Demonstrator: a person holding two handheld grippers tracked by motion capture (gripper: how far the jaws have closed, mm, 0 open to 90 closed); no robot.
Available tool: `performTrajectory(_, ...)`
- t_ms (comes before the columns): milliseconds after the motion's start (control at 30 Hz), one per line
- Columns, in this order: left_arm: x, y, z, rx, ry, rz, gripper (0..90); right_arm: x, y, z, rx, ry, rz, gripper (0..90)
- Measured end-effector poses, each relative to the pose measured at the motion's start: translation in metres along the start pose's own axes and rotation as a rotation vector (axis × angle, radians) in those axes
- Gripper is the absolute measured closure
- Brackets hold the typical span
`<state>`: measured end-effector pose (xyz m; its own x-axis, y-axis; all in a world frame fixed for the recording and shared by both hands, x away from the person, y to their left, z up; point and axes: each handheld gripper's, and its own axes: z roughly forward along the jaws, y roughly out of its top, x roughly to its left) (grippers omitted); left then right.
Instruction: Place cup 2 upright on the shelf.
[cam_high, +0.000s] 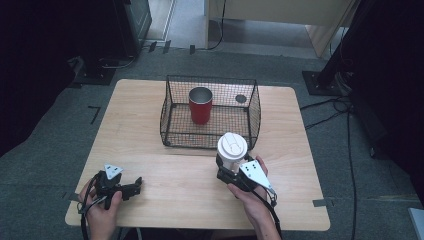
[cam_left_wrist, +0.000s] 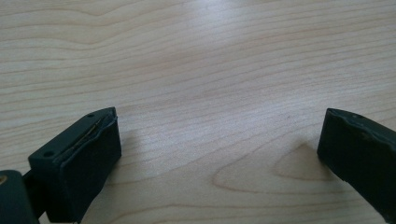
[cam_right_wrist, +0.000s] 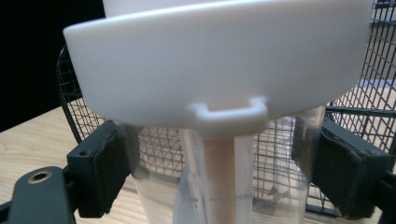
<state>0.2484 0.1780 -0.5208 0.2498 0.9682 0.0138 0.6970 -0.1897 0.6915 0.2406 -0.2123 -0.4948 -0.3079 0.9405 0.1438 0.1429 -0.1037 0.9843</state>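
Cup (cam_high: 232, 150) with a white plastic lid sits in the lower middle of the high view, right in front of the wire basket (cam_high: 172, 107), and the right gripper (cam_high: 231, 167) has it pinched between its pads. In the right gripper view the cup body (cam_right_wrist: 224, 182) looks thin and see-through below the lid (cam_right_wrist: 215, 60), with the two black jaws pressed to either side just under the lid's rim. I'd judge it light and easily crushed: a soft wall like that buckles under a hard squeeze, and the smooth plastic may slip, so a gentle hold high up, where the lid stiffens it, seems the safest place. I cannot tell whether it holds any liquid.

Inside the basket, above the cup in the frame, a red tumbler (cam_high: 200, 105) stands upright. Down at lower left, the left gripper (cam_high: 131, 187) rests low over the bare tabletop (cam_high: 175, 180), its jaws spread wide with nothing between them.
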Motion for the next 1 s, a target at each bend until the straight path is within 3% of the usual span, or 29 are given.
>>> performTrajectory(367, 0.0, 0.0, 0.0, 0.0, 0.0, 0.0, 0.1, 0.0054, -0.0088, 0.0064, -0.078, -0.012, -0.008, 14.6)
performTrajectory(533, 0.0, 0.0, 0.0, 0.0, 0.0, 0.0, 0.1, 0.0062, -0.0094, 0.0055, -0.103, 0.005, -0.011, 15.4)
performTrajectory(1000, 0.0, 0.0, 0.0, 0.0, 0.0, 0.0, 0.1, 0.0072, -0.0081, 0.0047, -0.094, 0.012, -0.027, 15.1)
